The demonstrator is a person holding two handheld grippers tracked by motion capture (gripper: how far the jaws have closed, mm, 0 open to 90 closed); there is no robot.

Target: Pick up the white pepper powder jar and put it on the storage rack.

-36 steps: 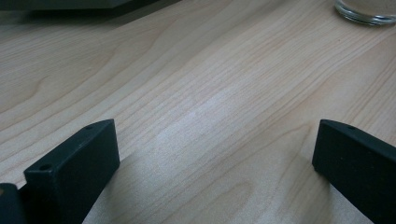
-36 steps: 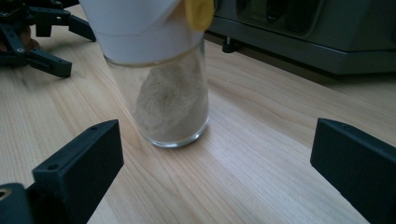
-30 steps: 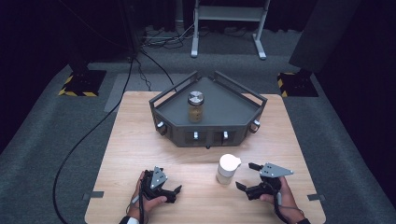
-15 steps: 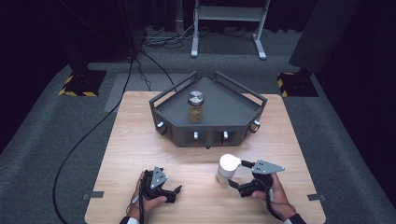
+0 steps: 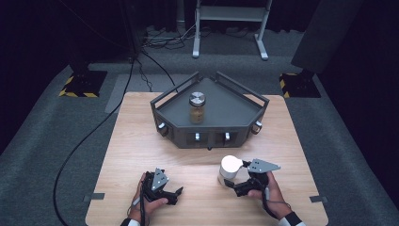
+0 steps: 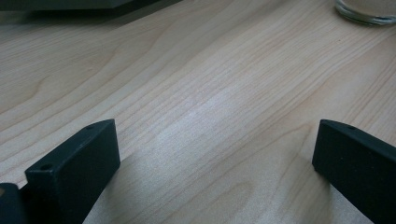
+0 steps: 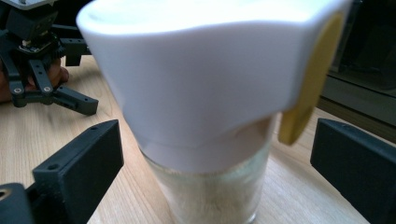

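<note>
Both tongs are black, with blocky square-ended jaws pierced by small round holes; the right tongs [image 5: 234,183] and left tongs [image 5: 175,192] each carry a grey three-cornered plate; a light wristband shows at each wrist.

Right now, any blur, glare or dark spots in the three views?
Right gripper view: the white-capped jar sits so near the lens that its cap rim is soft, and the left gripper behind is sharper. Left gripper view: a pale sheen on the table, with jaw shadows beneath. High view: evenly lit table, surroundings nearly black.
</note>
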